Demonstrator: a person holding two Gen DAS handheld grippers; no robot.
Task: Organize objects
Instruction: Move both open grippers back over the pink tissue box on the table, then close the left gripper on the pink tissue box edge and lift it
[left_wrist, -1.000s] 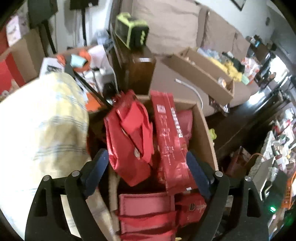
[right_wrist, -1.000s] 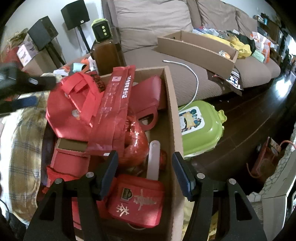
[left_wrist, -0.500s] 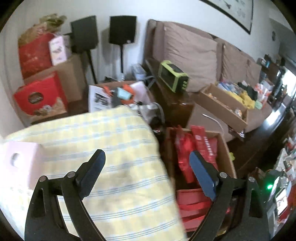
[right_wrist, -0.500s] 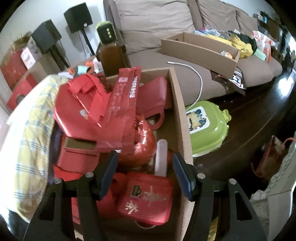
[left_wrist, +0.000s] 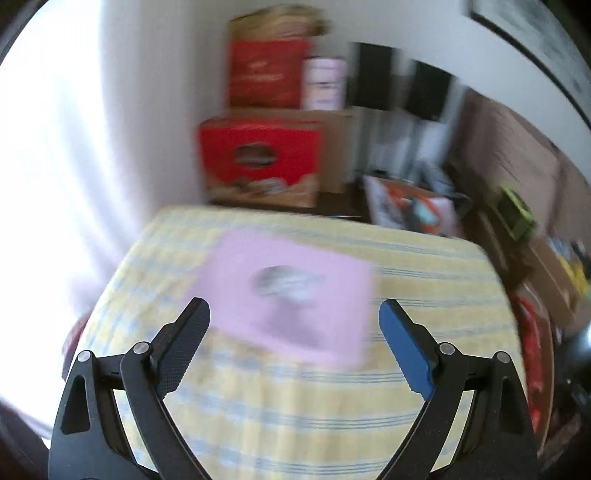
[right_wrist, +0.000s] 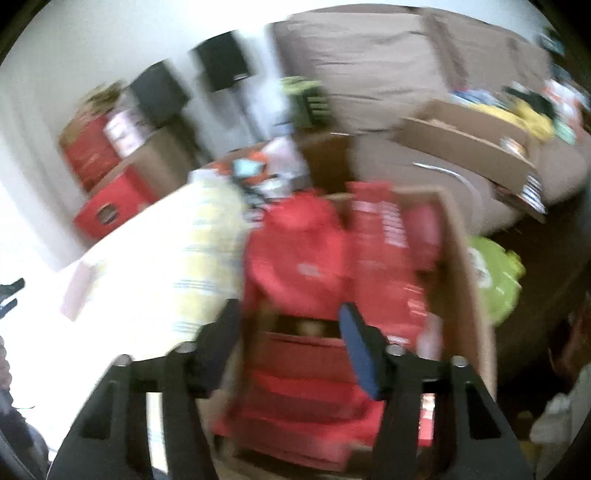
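A pink box (left_wrist: 288, 291) lies on the table's yellow striped cloth (left_wrist: 295, 406). My left gripper (left_wrist: 293, 314) hangs over the cloth, open wide, with the box's near edge just beyond its fingertips and nothing gripped. The picture is blurred. In the right wrist view a cardboard box (right_wrist: 469, 280) stands beside the table, full of red bags (right_wrist: 295, 258) and red packets. My right gripper (right_wrist: 290, 310) hovers above them, its jaws closing, and I see nothing pinched between them. The pink box (right_wrist: 77, 291) also shows at the far left of that view.
Red gift boxes (left_wrist: 258, 155) are stacked on cartons against the wall behind the table. Two black speakers (right_wrist: 221, 66) stand by a brown sofa (right_wrist: 369, 74), which carries a cardboard tray (right_wrist: 461, 144) of clutter. A green plastic case (right_wrist: 495, 280) lies on the dark floor.
My left gripper has swung from above the red bags over to the table, and the pink box is now in front of it. The right gripper has lifted and its jaws have narrowed.
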